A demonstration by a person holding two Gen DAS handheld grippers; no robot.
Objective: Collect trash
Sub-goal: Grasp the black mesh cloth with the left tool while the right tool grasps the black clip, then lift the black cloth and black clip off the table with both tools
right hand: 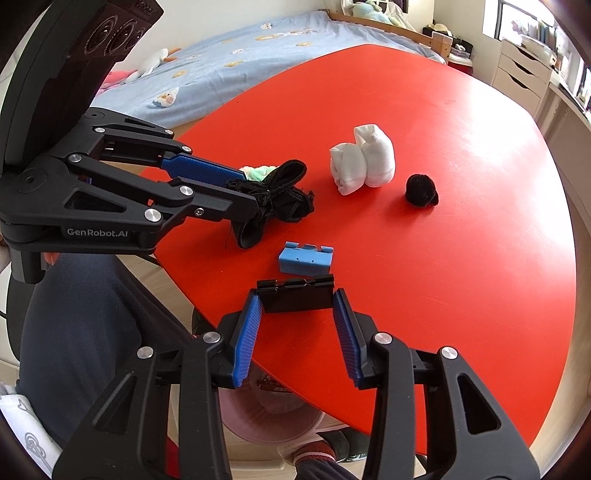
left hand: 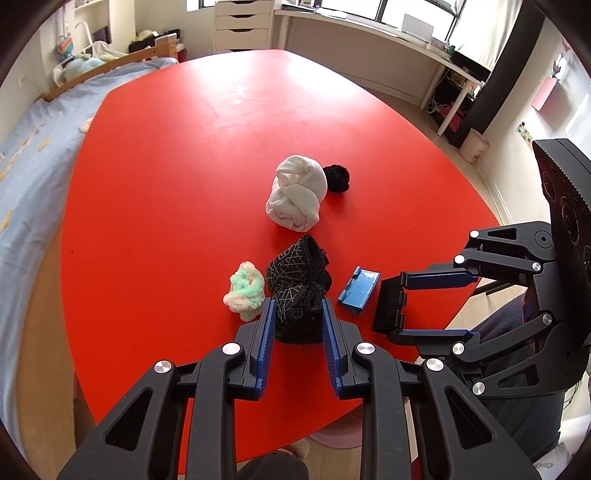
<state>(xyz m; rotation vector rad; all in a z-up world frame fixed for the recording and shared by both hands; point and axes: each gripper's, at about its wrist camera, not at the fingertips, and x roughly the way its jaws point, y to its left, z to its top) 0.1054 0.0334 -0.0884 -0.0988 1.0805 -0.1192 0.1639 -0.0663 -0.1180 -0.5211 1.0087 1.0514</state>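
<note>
On the red table [left hand: 184,184] lie a black patterned sock bundle [left hand: 297,280], a green-and-cream fluffy ball [left hand: 245,291], a white rolled sock bundle [left hand: 297,194], a black pompom [left hand: 337,178] and a blue plastic clip [left hand: 359,290]. My left gripper [left hand: 298,308] is shut on the near end of the black sock bundle [right hand: 273,199]. My right gripper [right hand: 298,301] is shut on a black plastic clip [right hand: 295,295] at the table's near edge, just in front of the blue clip [right hand: 304,258].
A bed with a blue sheet [left hand: 33,147] runs along the table's left side. A white desk [left hand: 369,37] and drawer unit [left hand: 242,24] stand beyond the far edge. A pink bin [right hand: 273,417] sits on the floor below the near edge.
</note>
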